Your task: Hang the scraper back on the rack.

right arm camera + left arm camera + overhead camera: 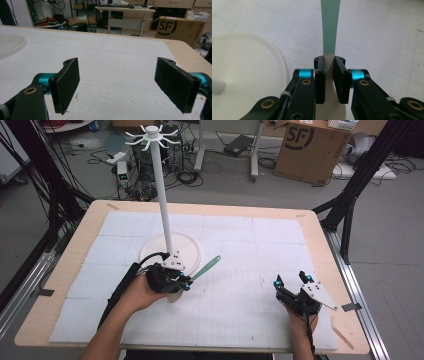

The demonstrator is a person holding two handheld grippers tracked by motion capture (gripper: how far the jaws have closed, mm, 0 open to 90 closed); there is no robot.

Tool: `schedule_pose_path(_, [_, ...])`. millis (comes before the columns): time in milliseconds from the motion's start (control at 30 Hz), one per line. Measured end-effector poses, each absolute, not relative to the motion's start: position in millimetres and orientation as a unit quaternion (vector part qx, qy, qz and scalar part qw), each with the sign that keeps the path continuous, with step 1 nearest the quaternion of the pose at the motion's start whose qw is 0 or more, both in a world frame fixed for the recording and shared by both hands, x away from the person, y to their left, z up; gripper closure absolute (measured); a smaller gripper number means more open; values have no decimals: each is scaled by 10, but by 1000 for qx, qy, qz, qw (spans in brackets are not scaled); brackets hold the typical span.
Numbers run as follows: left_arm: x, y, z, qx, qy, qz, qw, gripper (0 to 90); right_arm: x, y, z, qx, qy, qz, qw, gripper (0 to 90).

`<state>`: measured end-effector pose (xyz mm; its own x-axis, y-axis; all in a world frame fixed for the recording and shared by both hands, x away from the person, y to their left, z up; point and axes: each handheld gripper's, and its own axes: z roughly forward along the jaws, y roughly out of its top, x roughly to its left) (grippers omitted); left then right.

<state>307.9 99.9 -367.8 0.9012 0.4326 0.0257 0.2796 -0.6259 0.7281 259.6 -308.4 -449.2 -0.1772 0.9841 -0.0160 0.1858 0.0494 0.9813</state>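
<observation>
My left gripper is shut on a long utensil with a mint-green handle and a cream end. The handle points up and right, away from the jaws. In the left gripper view the pads clamp the utensil where cream meets green, with the cream end below the left gripper. A white hook stand rises from a round base just behind that hand; the base lies at left. My right gripper rests at the front right, its jaws wide apart and empty.
White foam mat covers the wooden table. The stand's hook crown is high above the table. A cardboard box, cables and black frame legs sit beyond the far and right edges. The stand base is far left of the right gripper.
</observation>
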Motion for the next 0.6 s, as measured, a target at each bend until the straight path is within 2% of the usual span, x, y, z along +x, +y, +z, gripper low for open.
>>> schedule_pose_path(333, [2987,1236,-3764,835,192,123,501,807,2596,-3088,-4491,488,599,482,414,192])
schedule_pose_path(600, [2871,1305,-3853,801,191,142,549,807,2596,-3088,-4492,488,599,482,414,192])
